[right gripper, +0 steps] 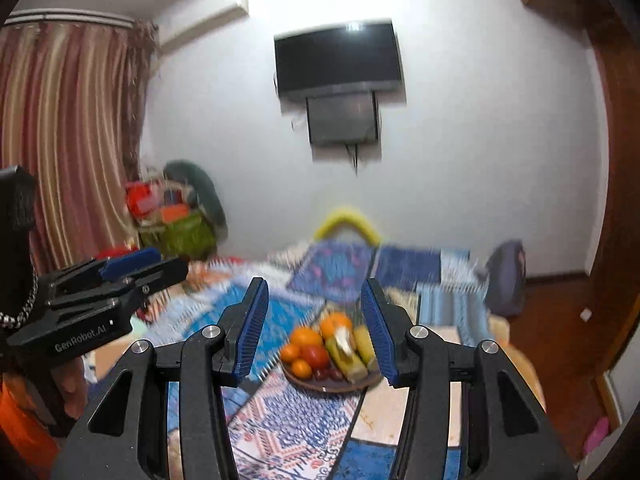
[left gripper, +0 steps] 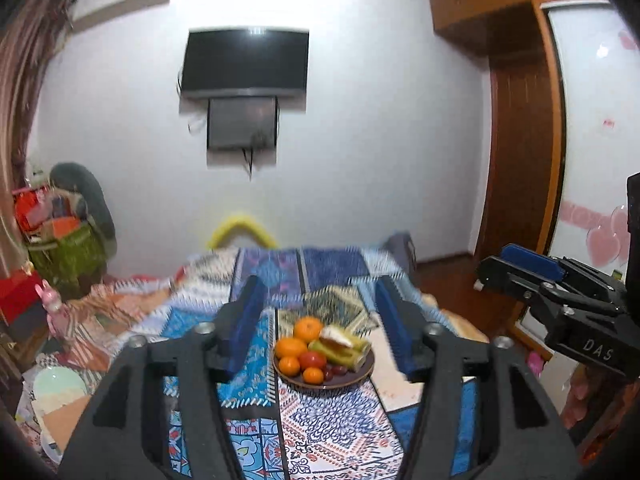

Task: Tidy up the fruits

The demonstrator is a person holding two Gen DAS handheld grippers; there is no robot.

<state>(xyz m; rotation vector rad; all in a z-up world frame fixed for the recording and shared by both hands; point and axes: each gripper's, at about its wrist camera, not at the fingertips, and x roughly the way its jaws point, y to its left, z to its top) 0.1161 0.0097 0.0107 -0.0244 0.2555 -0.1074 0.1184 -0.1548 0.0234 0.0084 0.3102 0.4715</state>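
Left wrist view. Left gripper point(left gripper: 320, 320) jaws parted, nothing between the pads; its two blue fingers frame the scene ahead. Straight ahead and below, on the patterned bedspread point(left gripper: 320, 432), sits the brown plate point(left gripper: 362, 374), piled with fruit: oranges point(left gripper: 291, 348) on the left half, a red tomato point(left gripper: 312, 359) in the middle, dark grapes point(left gripper: 334, 371) at the near rim, and green-yellow bananas point(left gripper: 348, 350) on the right. The bananas' long axis runs from far-left to near-right across the plate. Right gripper point(left gripper: 486, 276) shows at the right edge, up off the bed, well apart from the plate; from this side I cannot tell how its jaws stand.

Right wrist view. Right gripper point(right gripper: 316, 320) jaws also parted and empty. The plate point(right gripper: 320, 385) lies ahead and below, its right rim behind the right finger. Here the bananas point(right gripper: 352, 354) run near-to-far, roughly along the line the gripper points. Oranges point(right gripper: 306, 337) sit far and left. Left gripper point(right gripper: 176, 270) shows at the left edge, raised.

Judgement: neither tool is clearly the nearer; both stand well back from the plate. The fruit looks already gathered; blurred, so fine detail is uncertain.
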